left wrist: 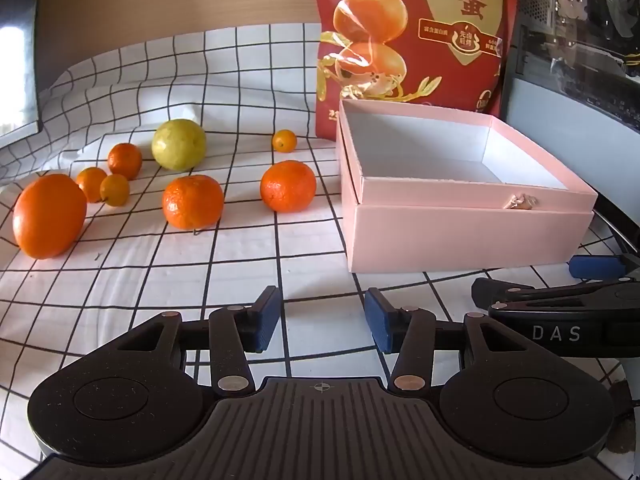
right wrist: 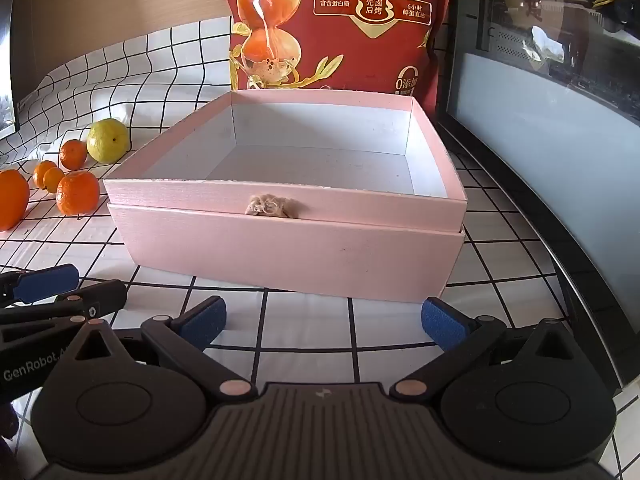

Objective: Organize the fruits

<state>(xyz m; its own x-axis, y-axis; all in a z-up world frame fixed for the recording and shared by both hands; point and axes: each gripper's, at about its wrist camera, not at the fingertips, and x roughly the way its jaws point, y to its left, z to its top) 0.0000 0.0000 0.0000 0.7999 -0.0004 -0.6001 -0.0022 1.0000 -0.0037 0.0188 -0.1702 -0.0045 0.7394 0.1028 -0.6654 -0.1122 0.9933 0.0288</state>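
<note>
1. Your left gripper (left wrist: 320, 316) hangs half open with nothing between its pads; your right gripper (right wrist: 322, 320) is spread wide, also empty.
2. The fruits lie far-left of the left gripper, the nearest tangerine (left wrist: 193, 201) among them; your left hand is nearer.
3. The empty pink box (left wrist: 460, 236) sits right of them, straight ahead of the right gripper.
4. All rest on a checked cloth (left wrist: 120, 272), a red snack bag (left wrist: 412, 36) behind.

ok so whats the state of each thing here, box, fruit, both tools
pink box: open, empty
oranges: loose on the cloth, outside the box
green fruit: on the cloth, among the oranges
left tool: open, holding nothing
right tool: wide open, holding nothing
</note>
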